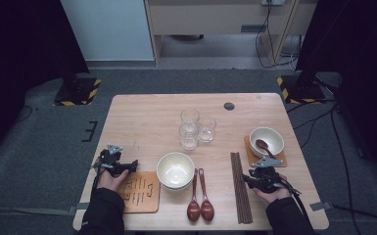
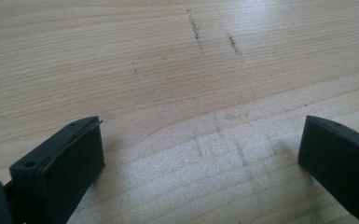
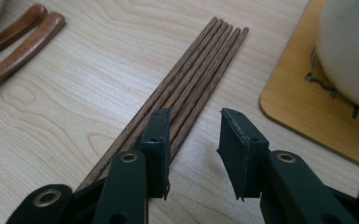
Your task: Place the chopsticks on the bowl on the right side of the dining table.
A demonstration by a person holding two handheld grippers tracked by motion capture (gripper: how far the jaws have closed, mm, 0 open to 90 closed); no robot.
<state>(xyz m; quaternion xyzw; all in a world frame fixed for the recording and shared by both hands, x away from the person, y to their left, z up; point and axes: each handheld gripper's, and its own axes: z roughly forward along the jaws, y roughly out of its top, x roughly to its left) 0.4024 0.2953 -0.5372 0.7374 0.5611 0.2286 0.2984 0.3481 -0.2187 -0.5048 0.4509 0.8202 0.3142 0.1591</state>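
The light wooden table [image 1: 142, 117] carries a cream bowl stack [image 1: 175, 170] near its front edge, with a tan patterned mat [image 1: 141, 192] toward the front-left corner. The left gripper [image 1: 120, 166] hovers above that mat, jaws released wide over bare wood. A white bowl on an orange coaster [image 1: 267, 141] sits by the right edge. The right gripper [image 3: 193, 135] straddles the row of dark wooden chopsticks [image 3: 191, 79], its jaws apart and not yet clamped. Two brown wooden spoons [image 1: 200, 196] lie left of them.

No legible text (mat [image 1: 139, 192] marks unreadable)
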